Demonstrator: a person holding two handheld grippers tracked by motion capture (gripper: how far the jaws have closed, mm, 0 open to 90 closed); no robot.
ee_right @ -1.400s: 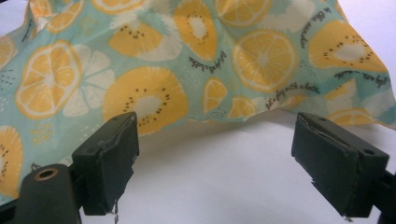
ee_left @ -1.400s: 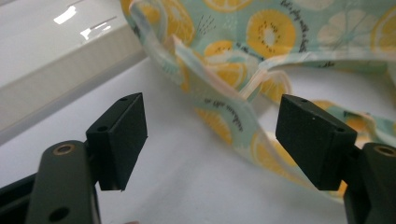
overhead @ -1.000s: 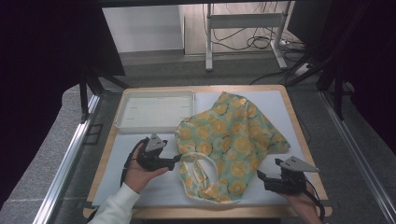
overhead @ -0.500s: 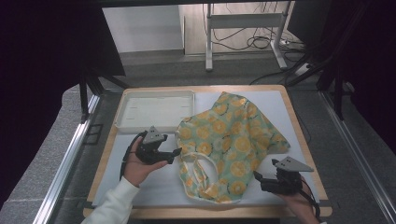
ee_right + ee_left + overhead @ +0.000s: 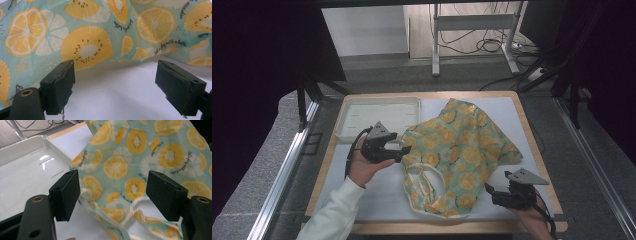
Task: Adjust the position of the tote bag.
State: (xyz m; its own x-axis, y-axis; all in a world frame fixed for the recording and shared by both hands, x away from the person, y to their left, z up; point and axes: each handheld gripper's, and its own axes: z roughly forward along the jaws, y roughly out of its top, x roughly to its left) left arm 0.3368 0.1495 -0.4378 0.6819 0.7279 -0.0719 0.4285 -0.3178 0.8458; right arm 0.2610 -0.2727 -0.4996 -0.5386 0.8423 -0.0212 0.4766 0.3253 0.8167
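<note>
A light green cloth [image 5: 457,150] printed with orange and lemon slices lies crumpled on the white mat, with looped straps at its near left. My left gripper [image 5: 404,150] hovers at the cloth's left edge, beside the tray. In the left gripper view, its jaws [image 5: 112,192] stand wide and have just been closing a little; the cloth [image 5: 130,157] and its hem lie beyond them, unpressed. My right gripper [image 5: 489,192] sits at the cloth's near right corner. Its jaws [image 5: 115,82] are open, with the cloth's edge [image 5: 100,30] just ahead and bare mat between them.
A shallow white tray [image 5: 382,100] stands at the table's far left, close behind the left gripper, seen also as the tray [image 5: 25,175] in the left gripper view. The white mat [image 5: 522,115] covers a wood-edged table. Dark frame posts flank both sides.
The left hand has lifted and moved away from the near edge toward the tray and the cloth's left side. The right hand and the cloth have kept still.
</note>
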